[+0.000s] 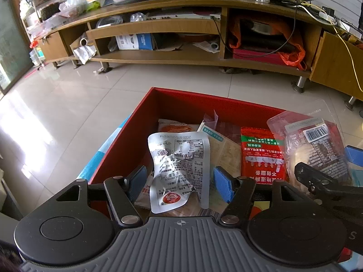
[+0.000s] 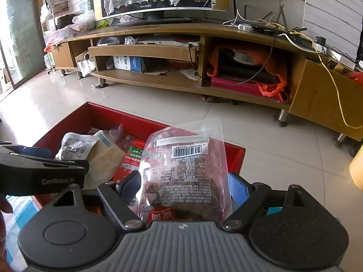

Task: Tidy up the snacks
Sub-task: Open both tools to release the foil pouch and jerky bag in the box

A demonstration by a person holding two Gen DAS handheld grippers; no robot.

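Two packets held over the red box (image 1: 181,104)

Bare tiled floor (image 1: 68,104) was seen from 9 to 12 o'clock. The silver pouch (image 1: 179,170) was clamped by the left gripper (image 1: 181,182), the clear packet (image 2: 186,172) by the right gripper (image 2: 186,188); a red packet (image 1: 261,154) lay inside.

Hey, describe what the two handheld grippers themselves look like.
Both match: the left gripper and right gripper have black linkage arms with silver pivot pins, blue finger pads, round black discs and a ribbed grey body. "GenRobot.AI" is printed on the left one's side. No cables or sleeves visible.
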